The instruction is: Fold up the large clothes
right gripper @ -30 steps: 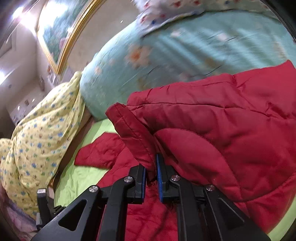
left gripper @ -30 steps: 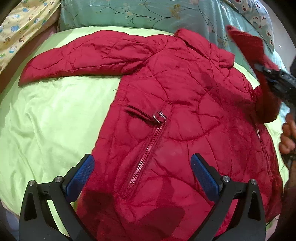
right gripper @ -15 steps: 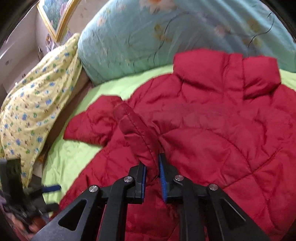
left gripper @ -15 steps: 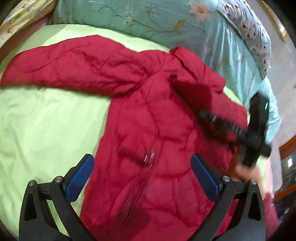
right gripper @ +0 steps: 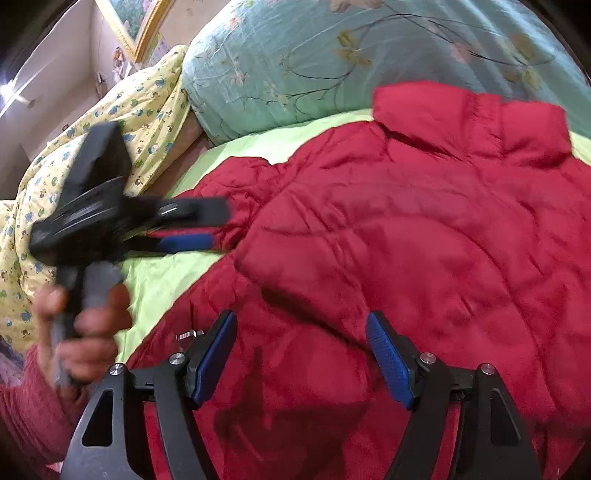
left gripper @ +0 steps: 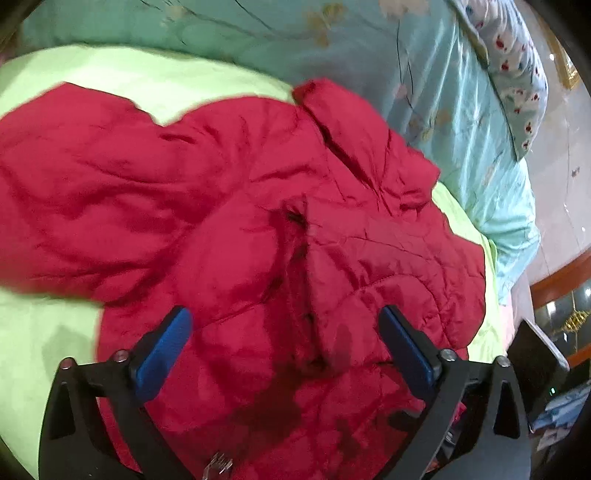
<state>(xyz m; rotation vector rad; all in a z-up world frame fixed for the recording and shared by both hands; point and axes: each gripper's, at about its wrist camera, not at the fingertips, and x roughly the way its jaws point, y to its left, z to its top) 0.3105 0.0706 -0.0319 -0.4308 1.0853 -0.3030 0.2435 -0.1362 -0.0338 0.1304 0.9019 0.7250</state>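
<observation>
Nearest in the left wrist view, the left gripper (left gripper: 284, 347) hovers with its jaws spread wide and nothing between the blue pads (left gripper: 162, 349), low over the lower front of the red quilted jacket (left gripper: 258, 221). A metal zipper pull (left gripper: 218, 463) glints at the bottom edge between the black arms. Beyond the fingers the jacket lies spread on the lime-green sheet (left gripper: 40, 343): one sleeve (left gripper: 74, 192) runs out to the left, the other side is folded in over the chest, and the collar (left gripper: 332, 107) points toward the far pillows.

In the right wrist view, the right gripper (right gripper: 301, 356) also stands wide open and empty, just above the jacket's body (right gripper: 424, 240). To its left, a hand (right gripper: 88, 325) in a pink knit cuff holds the handle of the left gripper (right gripper: 192, 225), motion-blurred, its fingers reaching across toward the sleeve end (right gripper: 236, 177) and partly covering it. Whether they touch the cloth cannot be told through the blur.

Farther back, a teal floral pillow (right gripper: 295, 62) lies against the head of the bed, touching the collar (right gripper: 469, 122). A yellow printed quilt (right gripper: 129, 110) is heaped at the left, with a framed picture (right gripper: 136, 22) on the wall behind. In the left view, a second pale pillow with red dots (left gripper: 513, 62) rests on the teal one, and dark furniture (left gripper: 535, 354) stands off the right side of the bed.
</observation>
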